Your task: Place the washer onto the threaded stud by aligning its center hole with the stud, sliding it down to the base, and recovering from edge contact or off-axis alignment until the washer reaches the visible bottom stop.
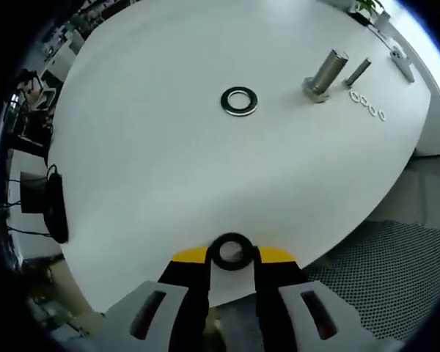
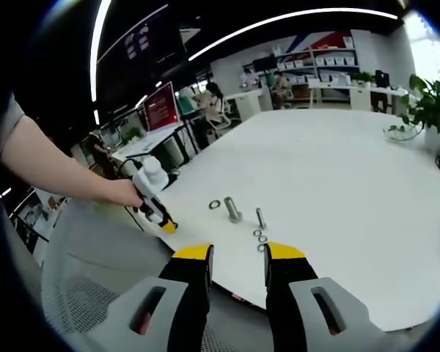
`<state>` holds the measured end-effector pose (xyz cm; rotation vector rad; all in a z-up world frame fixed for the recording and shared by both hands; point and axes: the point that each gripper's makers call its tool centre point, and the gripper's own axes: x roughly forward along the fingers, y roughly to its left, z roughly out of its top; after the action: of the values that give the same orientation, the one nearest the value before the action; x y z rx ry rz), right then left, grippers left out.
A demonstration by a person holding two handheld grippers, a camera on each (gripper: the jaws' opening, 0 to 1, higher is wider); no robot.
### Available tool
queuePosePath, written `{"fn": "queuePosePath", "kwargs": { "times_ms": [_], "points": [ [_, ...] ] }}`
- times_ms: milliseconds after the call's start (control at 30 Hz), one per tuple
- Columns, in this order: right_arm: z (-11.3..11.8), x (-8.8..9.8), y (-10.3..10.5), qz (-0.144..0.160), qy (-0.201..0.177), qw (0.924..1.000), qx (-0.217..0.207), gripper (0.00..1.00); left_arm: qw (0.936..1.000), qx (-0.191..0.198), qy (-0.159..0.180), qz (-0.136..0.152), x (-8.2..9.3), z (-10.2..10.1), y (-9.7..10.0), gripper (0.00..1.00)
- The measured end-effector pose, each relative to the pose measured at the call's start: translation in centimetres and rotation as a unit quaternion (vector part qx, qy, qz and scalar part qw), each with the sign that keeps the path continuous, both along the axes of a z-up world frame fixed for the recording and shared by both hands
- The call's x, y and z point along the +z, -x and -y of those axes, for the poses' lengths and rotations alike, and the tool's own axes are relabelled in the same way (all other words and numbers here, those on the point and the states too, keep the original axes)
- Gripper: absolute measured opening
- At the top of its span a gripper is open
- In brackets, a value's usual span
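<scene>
Left gripper (image 1: 232,258) fingers clamp a thin, rigid, likely slippery washer (image 1: 231,251) by its rim; right gripper (image 2: 237,257) fingers apart.

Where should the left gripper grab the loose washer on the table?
Across the washer rim, coming from above: it lies flat on the table with no raised edge, apart from the stud. The left gripper seems to hold a ring already.
</scene>
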<state>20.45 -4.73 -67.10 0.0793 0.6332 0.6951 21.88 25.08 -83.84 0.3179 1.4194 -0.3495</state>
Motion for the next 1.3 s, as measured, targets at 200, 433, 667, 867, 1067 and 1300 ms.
{"fn": "queuePosePath", "kwargs": {
  "times_ms": [200, 433, 667, 867, 1067, 1300],
  "points": [
    [0.1, 0.0, 0.0, 0.0, 0.0, 1.0, -0.003, 0.3, 0.9998, -0.016, 0.005, 0.008, 0.0, 1.5, -1.2, 0.21],
    [0.1, 0.0, 0.0, 0.0, 0.0, 1.0, -0.003, 0.3, 0.9994, -0.029, 0.009, 0.014, 0.1, 2.1, -1.5, 0.21],
    [0.0, 0.0, 0.0, 0.0, -0.001, 1.0, -0.003, 0.3, 0.999, -0.039, 0.011, 0.018, 0.1, 2.1, -1.5, 0.21],
    [0.0, 0.0, 0.0, -0.001, -0.002, 1.0, -0.002, 0.3, 0.9978, -0.066, -0.004, -0.008, 0.0, 2.0, -1.2, 0.25],
    [0.0, 0.0, 0.0, -0.001, -0.002, 1.0, -0.003, 0.3, 0.9982, -0.059, 0.001, 0.001, -0.1, 1.9, -1.2, 0.25],
    [0.0, 0.0, 0.0, -0.002, -0.001, 1.0, -0.002, 0.3, 0.9981, -0.061, -0.004, -0.005, -0.2, 1.9, -1.3, 0.2]
  ]
}}
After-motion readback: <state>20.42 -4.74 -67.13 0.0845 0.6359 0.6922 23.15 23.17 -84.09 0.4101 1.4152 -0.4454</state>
